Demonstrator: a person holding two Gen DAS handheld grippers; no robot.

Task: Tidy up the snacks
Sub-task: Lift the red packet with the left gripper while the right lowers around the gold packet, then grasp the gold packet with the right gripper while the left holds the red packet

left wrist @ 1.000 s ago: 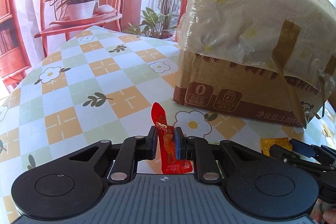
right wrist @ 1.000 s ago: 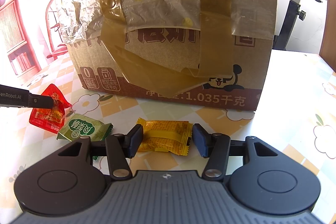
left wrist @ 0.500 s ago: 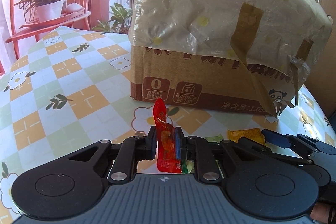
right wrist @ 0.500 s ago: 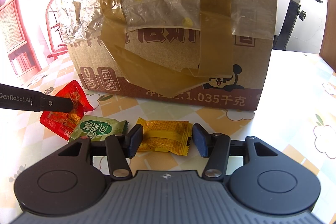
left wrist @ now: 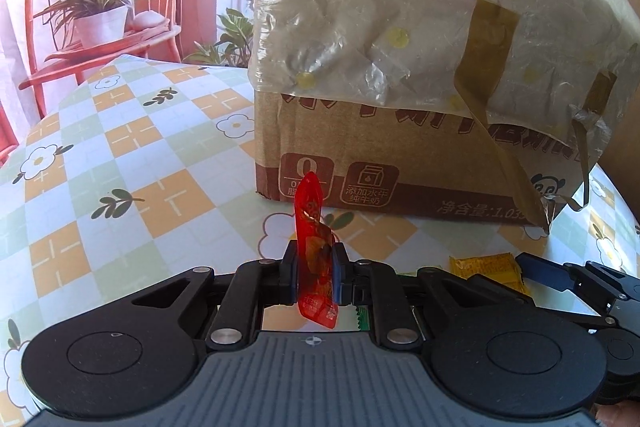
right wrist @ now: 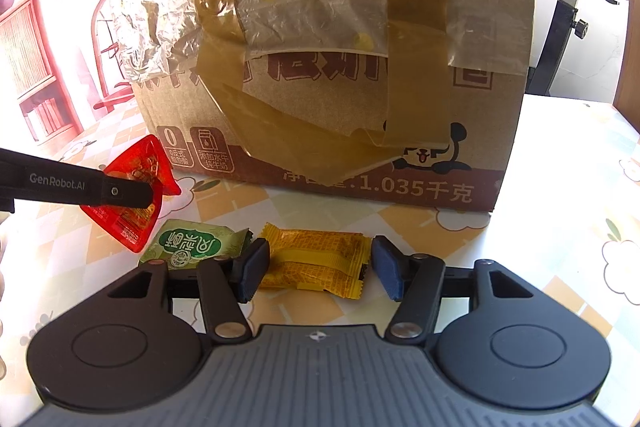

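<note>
Left gripper (left wrist: pixel 314 273) fingers clamped on red snack packet (left wrist: pixel 313 259), lifted above worktop (left wrist: pixel 120 187). Right gripper (right wrist: pixel 318 267) fingers wide apart, straddling yellow snack packet (right wrist: pixel 316 263) lying before cardboard box (right wrist: pixel 340 67); green packet (right wrist: pixel 188 245) beside it.

red packet (left wrist: pixel 314 259); green packet (right wrist: pixel 188 247); yellow packet (right wrist: pixel 316 263); checkered floral tablecloth (left wrist: pixel 132 163)

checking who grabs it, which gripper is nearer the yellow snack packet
Right. The right gripper is open with the yellow snack packet lying between its fingers. The left gripper, shut on the red packet, is off to the left.
</note>
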